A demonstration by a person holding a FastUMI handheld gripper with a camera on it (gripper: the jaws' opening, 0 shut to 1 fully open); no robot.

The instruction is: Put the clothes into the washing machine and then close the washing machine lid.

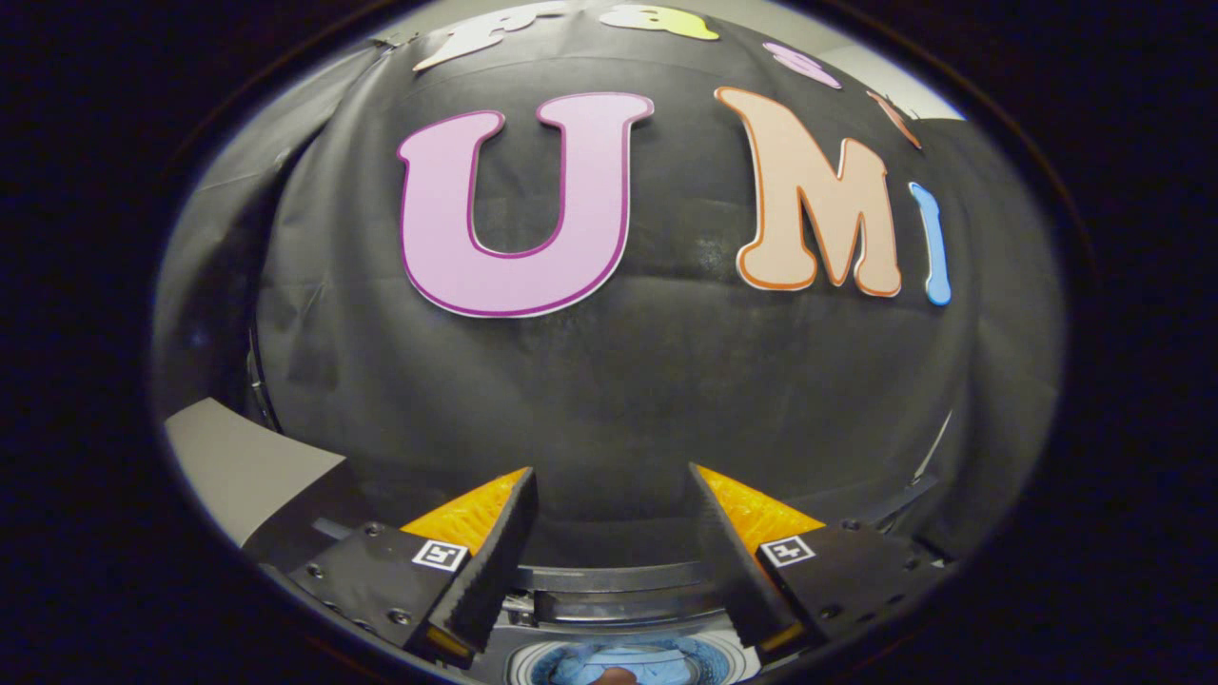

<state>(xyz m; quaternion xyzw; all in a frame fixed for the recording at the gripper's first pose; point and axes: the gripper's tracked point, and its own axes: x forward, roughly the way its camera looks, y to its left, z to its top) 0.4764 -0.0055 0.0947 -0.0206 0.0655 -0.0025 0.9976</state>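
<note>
My gripper (609, 485) is open, its two fingers spread wide with nothing between them, raised and facing the booth's black cloth wall. Below and between the fingers lies the washing machine (618, 609), seen from above: its grey top panel and the round drum opening (628, 661). Inside the drum there is light blue cloth (657, 666), partly hidden by the fingers. I cannot make out the lid's position from here.
A grey flat surface (238, 461), perhaps a tabletop or panel, sits to the left beyond the left finger. The black cloth wall (618, 381) stands close ahead, just behind the machine.
</note>
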